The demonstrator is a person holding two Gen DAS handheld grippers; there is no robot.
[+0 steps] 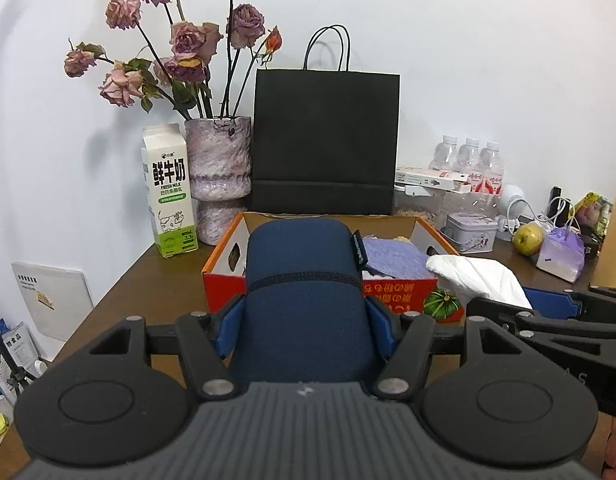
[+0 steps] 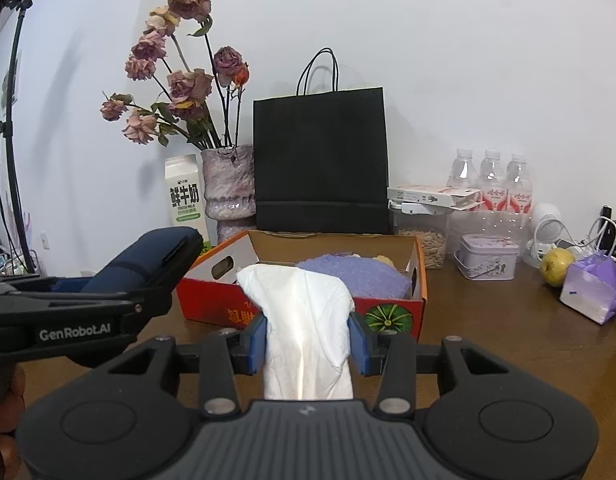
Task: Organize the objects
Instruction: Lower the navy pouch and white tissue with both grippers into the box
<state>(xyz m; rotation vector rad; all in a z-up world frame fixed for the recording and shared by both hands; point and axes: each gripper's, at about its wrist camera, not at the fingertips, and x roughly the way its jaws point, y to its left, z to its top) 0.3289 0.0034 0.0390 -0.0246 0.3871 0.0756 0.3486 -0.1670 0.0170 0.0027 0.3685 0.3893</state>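
Your left gripper has its jaws clamped on a dark blue padded pouch, which juts forward between the blue pads and hides much of the red cardboard box straight ahead. Your right gripper has its jaws closed on a white crumpled cloth; its lower end is cut off behind the gripper body. Beyond those jaws the box sits on the worktop, holding a purple textured item and something pale yellow behind it, too hidden to name. Further ahead stands a black paper bag, with a vase of dried roses to its left.
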